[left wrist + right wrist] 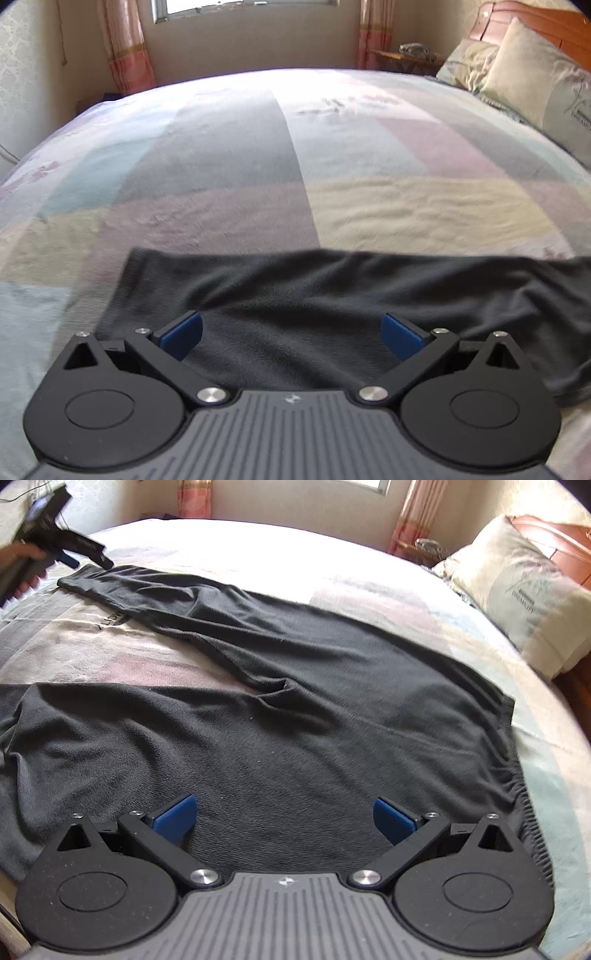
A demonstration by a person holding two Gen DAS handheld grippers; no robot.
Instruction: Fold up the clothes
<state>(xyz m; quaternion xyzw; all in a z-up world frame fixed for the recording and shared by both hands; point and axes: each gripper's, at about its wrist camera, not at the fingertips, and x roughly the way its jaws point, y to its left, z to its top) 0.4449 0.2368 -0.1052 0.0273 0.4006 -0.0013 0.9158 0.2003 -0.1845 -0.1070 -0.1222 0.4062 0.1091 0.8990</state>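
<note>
While both jaws gape, left gripper (291, 334) and right gripper (283, 818) hover low — over black trousers (295, 716), bed (258, 147).

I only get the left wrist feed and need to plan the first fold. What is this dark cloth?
Observer: Black trousers, spread flat on the bed.
Operator: Where's the waistband?
Observer: The elastic waistband lies just right of the right tool, which is open over the seat.
Operator: And the legs?
Observer: They splay apart. Your left tool is at the far leg's cuff.
</note>
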